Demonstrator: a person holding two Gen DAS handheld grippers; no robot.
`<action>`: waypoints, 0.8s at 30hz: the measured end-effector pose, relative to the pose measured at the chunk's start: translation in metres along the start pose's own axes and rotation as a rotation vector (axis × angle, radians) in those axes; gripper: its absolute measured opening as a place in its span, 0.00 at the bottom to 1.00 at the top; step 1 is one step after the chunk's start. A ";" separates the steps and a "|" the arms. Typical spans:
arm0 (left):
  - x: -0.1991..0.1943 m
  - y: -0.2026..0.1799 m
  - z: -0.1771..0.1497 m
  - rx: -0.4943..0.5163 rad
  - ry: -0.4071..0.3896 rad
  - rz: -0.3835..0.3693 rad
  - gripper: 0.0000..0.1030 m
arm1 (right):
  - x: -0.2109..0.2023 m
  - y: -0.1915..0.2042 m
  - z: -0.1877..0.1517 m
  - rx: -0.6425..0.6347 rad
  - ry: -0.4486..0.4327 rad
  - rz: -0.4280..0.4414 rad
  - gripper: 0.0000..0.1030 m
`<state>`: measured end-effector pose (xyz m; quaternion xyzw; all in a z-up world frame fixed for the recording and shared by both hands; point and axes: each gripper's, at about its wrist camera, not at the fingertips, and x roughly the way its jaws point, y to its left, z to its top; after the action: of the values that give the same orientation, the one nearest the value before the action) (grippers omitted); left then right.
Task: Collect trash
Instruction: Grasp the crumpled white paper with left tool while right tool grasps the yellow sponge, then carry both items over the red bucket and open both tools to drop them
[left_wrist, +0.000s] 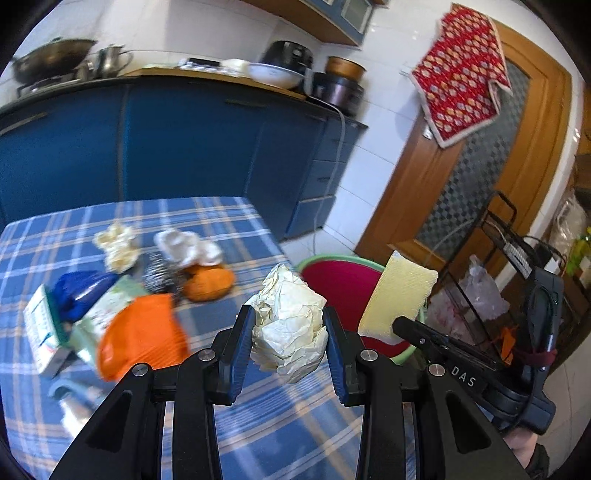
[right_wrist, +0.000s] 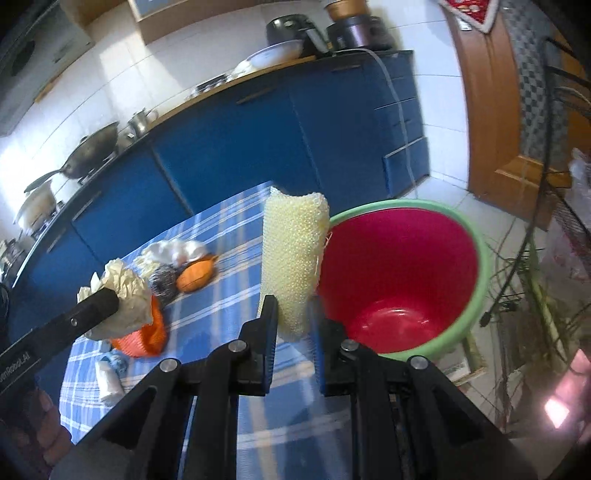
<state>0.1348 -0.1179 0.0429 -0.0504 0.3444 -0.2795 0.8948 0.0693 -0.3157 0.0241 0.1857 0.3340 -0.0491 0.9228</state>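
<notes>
My left gripper (left_wrist: 290, 328) is shut on a crumpled ball of cream paper (left_wrist: 291, 325), held above the right edge of the blue checked tablecloth (left_wrist: 221, 221). My right gripper (right_wrist: 293, 325) is shut on a pale yellow sponge (right_wrist: 295, 258) that stands upright between its pads. The same sponge (left_wrist: 397, 299) shows in the left wrist view, in front of the bin. A red bin with a green rim (right_wrist: 399, 273) stands on the floor just past the table's edge, right of the sponge. The left gripper with its paper (right_wrist: 122, 295) appears at the left of the right wrist view.
On the table lie an orange net bag (left_wrist: 142, 336), a steel scourer (left_wrist: 162, 277), an orange ball (left_wrist: 208, 282), white crumpled papers (left_wrist: 186, 247), a blue bag (left_wrist: 79, 291) and small cartons (left_wrist: 44, 328). Blue kitchen cabinets (left_wrist: 184, 140) stand behind; a wire rack (left_wrist: 517, 266) stands right of the bin.
</notes>
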 end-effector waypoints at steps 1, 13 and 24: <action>0.006 -0.006 0.002 0.011 0.007 -0.009 0.37 | -0.001 -0.005 0.000 0.008 -0.005 -0.009 0.19; 0.082 -0.052 0.010 0.094 0.117 -0.057 0.37 | 0.006 -0.047 0.002 0.072 -0.001 -0.073 0.19; 0.138 -0.066 0.009 0.119 0.202 -0.046 0.45 | 0.027 -0.069 -0.002 0.116 0.042 -0.088 0.19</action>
<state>0.1936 -0.2476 -0.0129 0.0235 0.4143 -0.3234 0.8504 0.0739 -0.3783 -0.0157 0.2249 0.3577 -0.1049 0.9003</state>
